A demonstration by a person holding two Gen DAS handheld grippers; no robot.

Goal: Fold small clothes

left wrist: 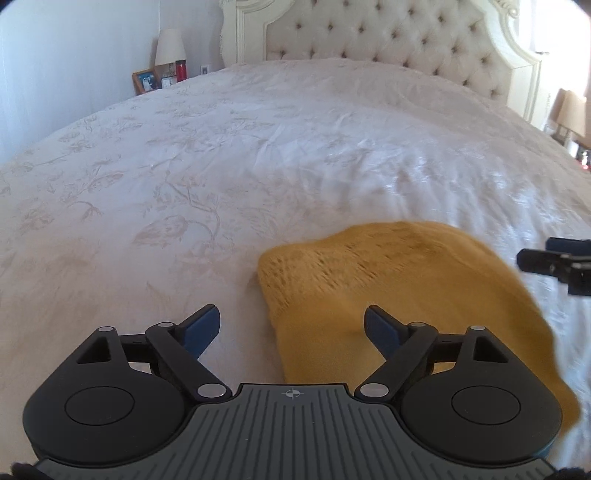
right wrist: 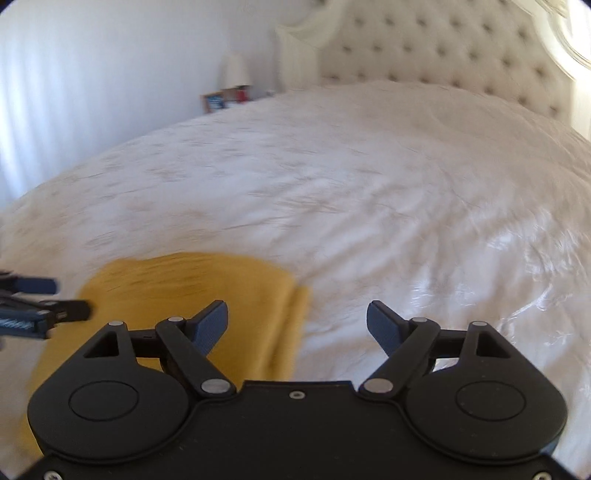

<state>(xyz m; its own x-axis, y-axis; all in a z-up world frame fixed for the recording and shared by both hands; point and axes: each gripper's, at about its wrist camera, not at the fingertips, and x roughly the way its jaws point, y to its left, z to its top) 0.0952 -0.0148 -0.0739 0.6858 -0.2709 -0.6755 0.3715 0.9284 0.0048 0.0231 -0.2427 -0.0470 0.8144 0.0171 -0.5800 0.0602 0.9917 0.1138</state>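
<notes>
A mustard-yellow knitted garment (left wrist: 391,280) lies folded on the white bedspread (left wrist: 221,155). My left gripper (left wrist: 291,325) hovers over its left edge, jaws wide apart, nothing between the blue pads. Its right finger is above the cloth, its left finger above bare bedspread. In the right wrist view the same garment (right wrist: 192,291) lies at lower left, blurred. My right gripper (right wrist: 297,321) stands open over the garment's right edge, holding nothing. Each gripper's fingertips show at the edge of the other's view: the right gripper (left wrist: 554,258) and the left gripper (right wrist: 55,299).
A tufted cream headboard (left wrist: 388,33) closes the far end of the bed. A nightstand at far left carries a lamp (left wrist: 170,48), a picture frame (left wrist: 147,81) and a red bottle (left wrist: 180,70). Another lamp (left wrist: 572,114) stands at far right.
</notes>
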